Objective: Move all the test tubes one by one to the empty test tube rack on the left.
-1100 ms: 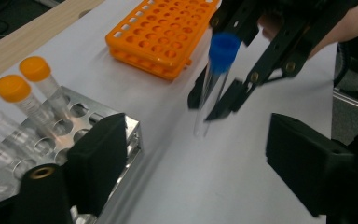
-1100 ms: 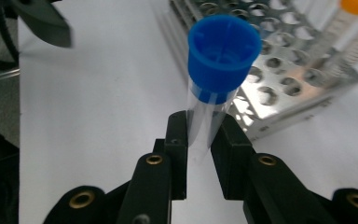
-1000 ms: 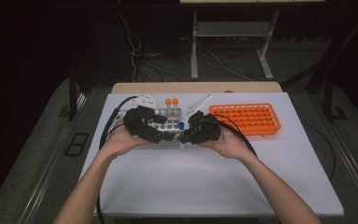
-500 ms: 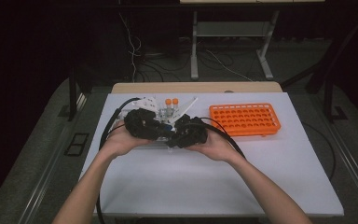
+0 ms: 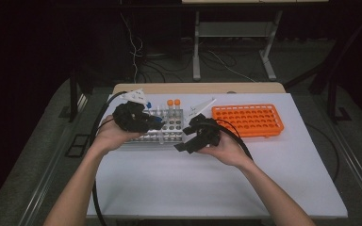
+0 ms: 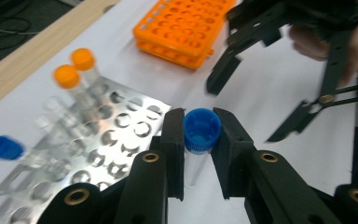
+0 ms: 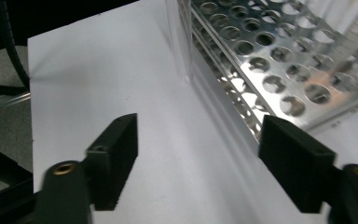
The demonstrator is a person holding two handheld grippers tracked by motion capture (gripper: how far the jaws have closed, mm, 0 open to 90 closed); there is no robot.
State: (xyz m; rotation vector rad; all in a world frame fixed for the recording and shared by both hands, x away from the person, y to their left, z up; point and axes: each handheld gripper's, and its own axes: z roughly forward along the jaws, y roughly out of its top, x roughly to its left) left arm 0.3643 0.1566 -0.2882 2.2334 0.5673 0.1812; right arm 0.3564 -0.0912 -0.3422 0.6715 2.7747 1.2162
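A clear tube with a blue cap hangs upright between the jaws of my left gripper, which is shut on it just below the cap. That gripper hovers over the front of the metal tube rack. In the right gripper view the tube's clear body stands beside the rack. My right gripper has just been opening; its jaws stand wide apart with nothing between them. It is just right of the rack's front corner, facing the left gripper.
Two orange-capped tubes stand at the back of the metal rack, and a blue-capped one at its left. An orange rack with bare holes lies to the right. White table stretches toward the person.
Half a second ago the two grippers met at the rack's front. They have since parted: the left one drew back left with the tube, and the right one's jaws opened.
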